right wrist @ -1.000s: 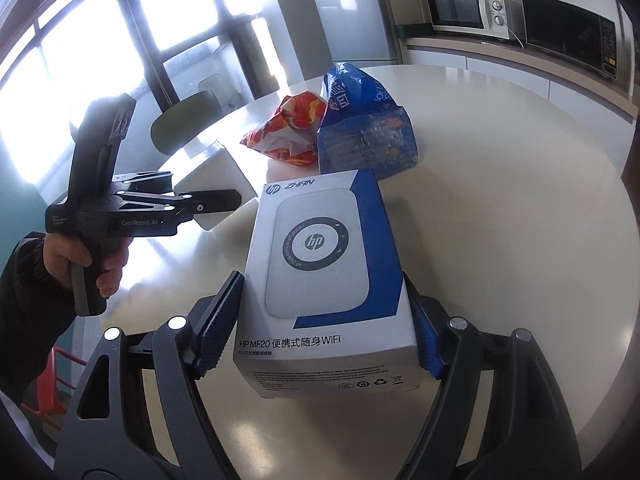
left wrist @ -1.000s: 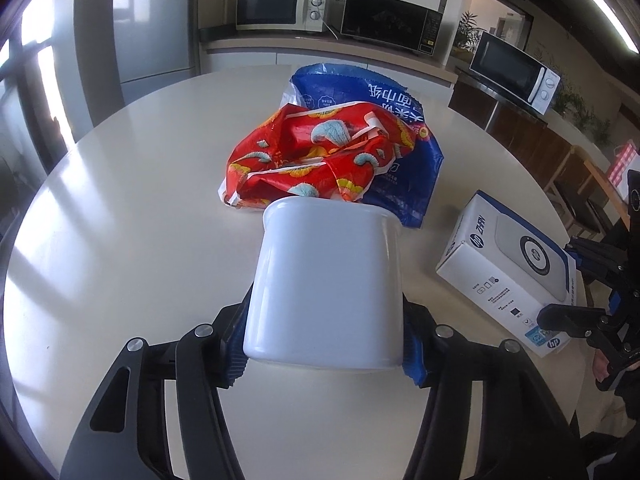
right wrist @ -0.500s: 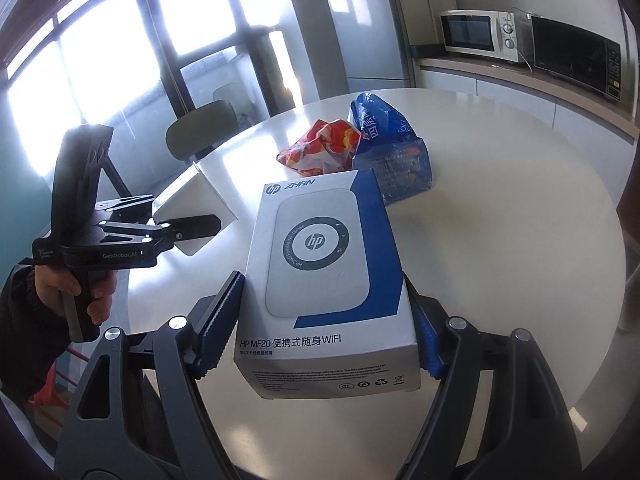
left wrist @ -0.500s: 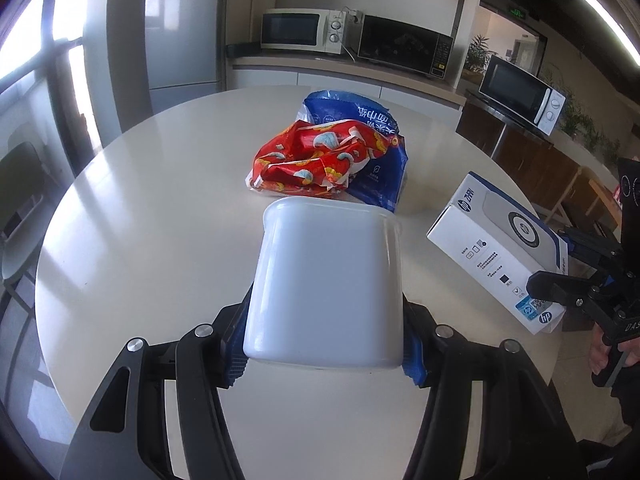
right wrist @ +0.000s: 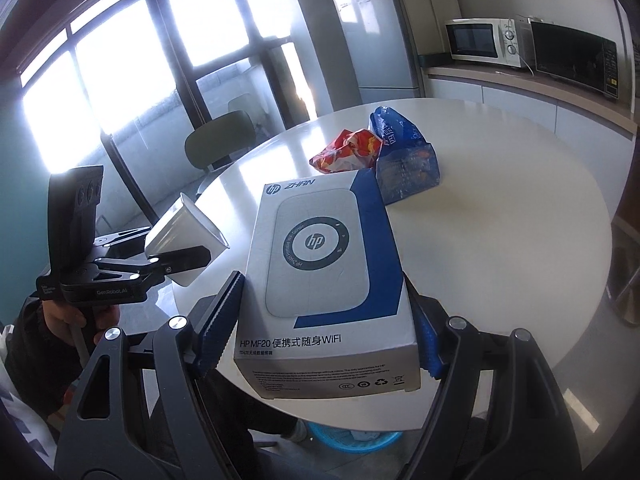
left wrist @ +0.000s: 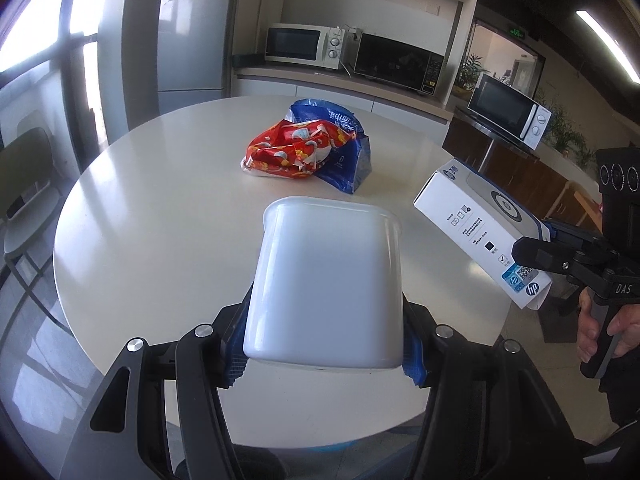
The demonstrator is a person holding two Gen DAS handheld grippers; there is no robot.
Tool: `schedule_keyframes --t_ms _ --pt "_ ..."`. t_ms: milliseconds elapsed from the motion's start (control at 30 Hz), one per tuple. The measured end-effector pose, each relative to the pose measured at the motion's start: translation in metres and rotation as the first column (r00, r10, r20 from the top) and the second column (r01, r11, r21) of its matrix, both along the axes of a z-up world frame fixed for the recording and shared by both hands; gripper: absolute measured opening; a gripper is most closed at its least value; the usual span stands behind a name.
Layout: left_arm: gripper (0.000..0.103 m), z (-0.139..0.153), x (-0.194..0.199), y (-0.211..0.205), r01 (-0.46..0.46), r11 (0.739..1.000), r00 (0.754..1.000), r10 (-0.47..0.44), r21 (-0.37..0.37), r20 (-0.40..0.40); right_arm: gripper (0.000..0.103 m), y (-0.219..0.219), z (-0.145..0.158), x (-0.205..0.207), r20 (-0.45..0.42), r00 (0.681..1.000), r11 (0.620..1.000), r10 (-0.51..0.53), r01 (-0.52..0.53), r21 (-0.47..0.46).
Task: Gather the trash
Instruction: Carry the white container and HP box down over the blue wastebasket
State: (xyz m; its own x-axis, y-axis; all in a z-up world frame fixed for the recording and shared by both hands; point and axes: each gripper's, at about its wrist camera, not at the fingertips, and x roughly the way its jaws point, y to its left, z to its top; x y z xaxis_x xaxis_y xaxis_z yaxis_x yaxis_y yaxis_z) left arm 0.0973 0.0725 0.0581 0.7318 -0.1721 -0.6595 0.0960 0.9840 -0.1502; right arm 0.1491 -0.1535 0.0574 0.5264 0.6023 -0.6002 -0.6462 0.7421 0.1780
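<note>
Both grippers have pulled up and back from the table [left wrist: 160, 216] over the last second: the wrappers look smaller and farther off, and more of the room shows. Left gripper [left wrist: 324, 354] is clamped on the white plastic tub [left wrist: 326, 284], right gripper [right wrist: 320, 320] is clamped on the HP WiFi box [right wrist: 324, 268], both items held in the air off the tabletop near its front edge. The red snack wrapper [left wrist: 292, 154] and blue bag [left wrist: 344, 160] lie together mid-table, untouched. A blue basket [right wrist: 352, 438] peeks out under the table edge, likely the drop target. Judgement: two items collected, two left.
</note>
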Motion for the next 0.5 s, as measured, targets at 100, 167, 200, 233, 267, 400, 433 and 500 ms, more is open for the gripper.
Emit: schedule_keyframes --t_ms 100,167,200,233,267,400,433,500 --pt "0.059 0.000 -0.011 -0.005 0.002 1.000 1.000 -0.002 -0.008 0.005 0.070 -0.005 0.001 -0.008 -0.005 1.000 1.000 -0.003 0.003 0.008" --pt "0.059 -0.001 -0.019 -0.007 0.007 1.000 1.000 -0.007 -0.015 0.005 0.070 -0.009 0.001 -0.015 -0.006 1.000 1.000 -0.001 0.001 0.009" --pt "0.059 -0.001 -0.024 -0.009 0.010 1.000 1.000 -0.010 -0.015 0.006 0.070 -0.011 0.000 -0.019 -0.005 1.000 1.000 0.000 0.000 0.006" --pt "0.059 -0.001 -0.029 -0.010 0.010 1.000 1.000 -0.010 -0.015 0.007 0.070 -0.013 0.000 -0.023 -0.003 1.000 1.000 -0.001 0.001 0.003" --pt "0.059 -0.002 -0.034 -0.012 0.011 1.000 1.000 -0.011 -0.018 0.005 0.070 -0.015 0.000 -0.027 -0.006 1.000 1.000 0.000 0.000 0.002" --pt "0.059 -0.006 -0.051 -0.019 0.026 1.000 1.000 -0.026 -0.012 -0.004 0.070 -0.020 -0.003 -0.044 -0.019 1.000 1.000 0.014 -0.014 -0.014" --pt "0.059 -0.007 -0.056 -0.020 0.026 1.000 1.000 -0.026 -0.011 -0.006 0.070 -0.021 -0.005 -0.048 -0.023 1.000 1.000 0.016 -0.017 -0.018" --pt "0.059 -0.009 -0.065 -0.021 0.027 0.999 1.000 -0.027 -0.026 -0.015 0.070 -0.026 -0.007 -0.056 -0.037 0.999 0.999 0.023 -0.024 -0.021"
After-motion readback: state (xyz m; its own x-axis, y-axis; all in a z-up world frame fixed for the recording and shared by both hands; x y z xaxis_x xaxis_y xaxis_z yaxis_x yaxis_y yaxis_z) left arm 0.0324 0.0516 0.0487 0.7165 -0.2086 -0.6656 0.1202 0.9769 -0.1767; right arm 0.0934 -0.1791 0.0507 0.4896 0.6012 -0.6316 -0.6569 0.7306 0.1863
